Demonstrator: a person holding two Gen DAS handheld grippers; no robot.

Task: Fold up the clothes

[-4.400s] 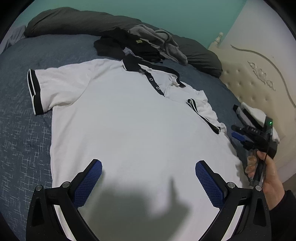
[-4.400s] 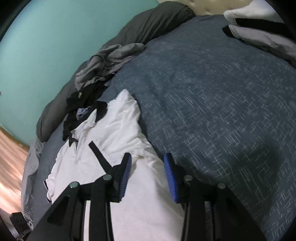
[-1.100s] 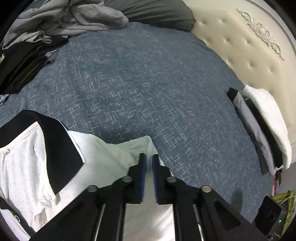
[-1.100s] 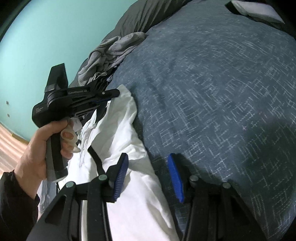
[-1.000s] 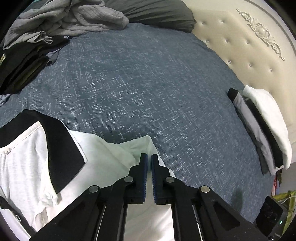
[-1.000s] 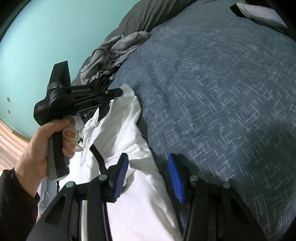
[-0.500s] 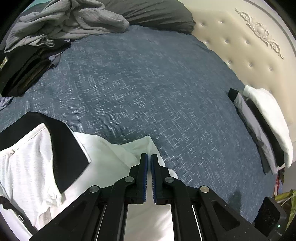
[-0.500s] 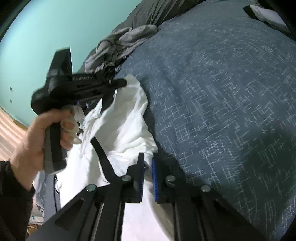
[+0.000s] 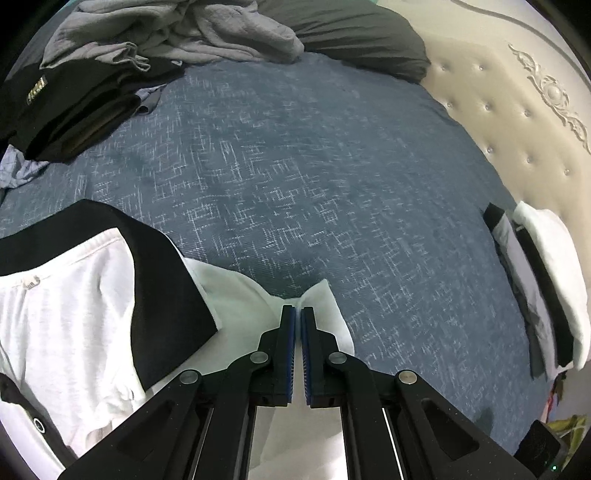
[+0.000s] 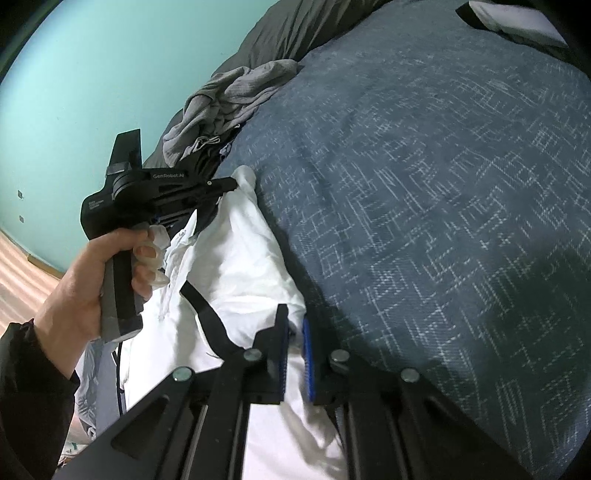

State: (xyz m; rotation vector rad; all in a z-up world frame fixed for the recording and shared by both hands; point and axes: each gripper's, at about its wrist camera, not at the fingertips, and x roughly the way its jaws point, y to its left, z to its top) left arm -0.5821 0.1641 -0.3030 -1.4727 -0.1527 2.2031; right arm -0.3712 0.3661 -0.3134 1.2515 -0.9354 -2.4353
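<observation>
A white polo shirt (image 9: 74, 306) with a black collar and black sleeve trim lies on the blue bedspread (image 9: 314, 166). My left gripper (image 9: 298, 312) is shut on a pinched fold of the shirt's white edge near the collar. In the right wrist view the same shirt (image 10: 236, 258) runs along the bed's left side. My right gripper (image 10: 293, 325) is shut on its bunched white side edge. A hand holds the left gripper (image 10: 231, 182) at the shirt's far end.
A grey garment (image 9: 177, 33) and black clothes (image 9: 74, 107) are heaped at the far side, with a dark pillow (image 9: 354, 40) behind. Folded clothes (image 9: 539, 284) are stacked by the padded cream headboard (image 9: 517, 122). A teal wall (image 10: 110, 74) stands beyond the bed.
My right gripper closed from open onto the shirt's side edge. The left gripper stayed shut on its fold and rolled slightly; the shirt edge has lifted a little.
</observation>
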